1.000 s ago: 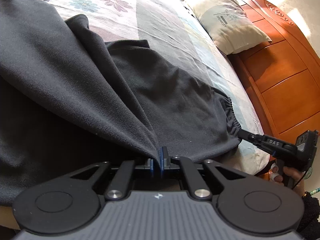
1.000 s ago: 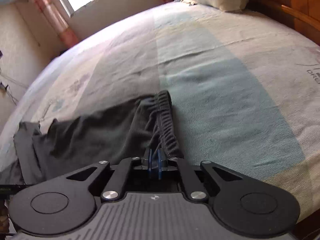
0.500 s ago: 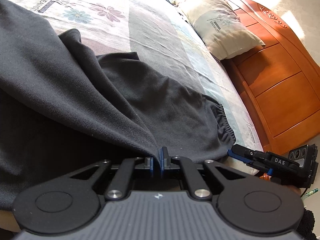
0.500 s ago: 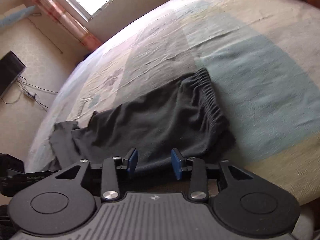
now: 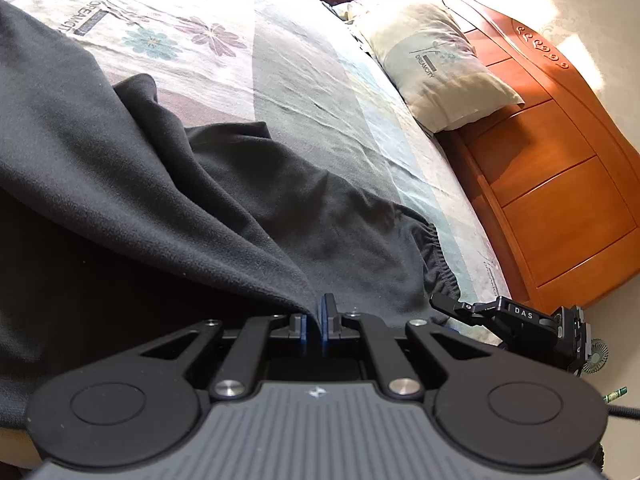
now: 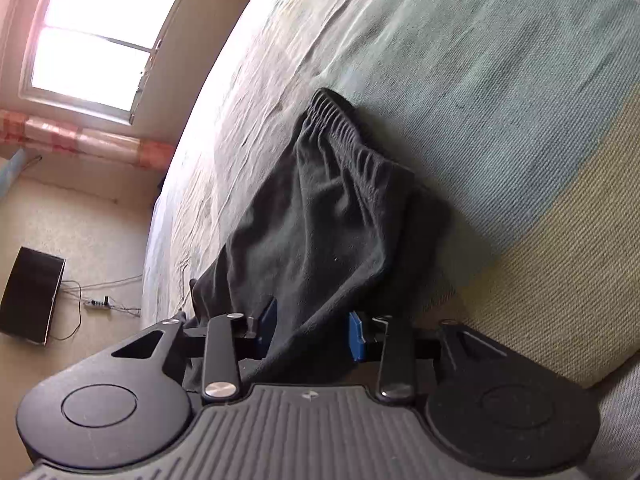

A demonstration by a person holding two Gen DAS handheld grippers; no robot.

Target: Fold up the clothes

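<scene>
Pinching a ridge of the dark grey fleece garment (image 5: pixel 168 200), the left gripper (image 5: pixel 314 322) has its jaws pressed together on the cloth, pulling a taut fold up off the patterned bedspread (image 5: pixel 304 100). Over on the right, the right gripper (image 6: pixel 312 330) is closing its jaws, blue pads (image 6: pixel 356 338) apart with the garment's near edge draped between them, not clamped. The garment lies spread along the near side of the bed, its gathered elastic waistband (image 6: pixel 344 132) toward the orange wooden headboard (image 5: pixel 552 184), where a pale printed pillow (image 5: pixel 440 68) leans.
</scene>
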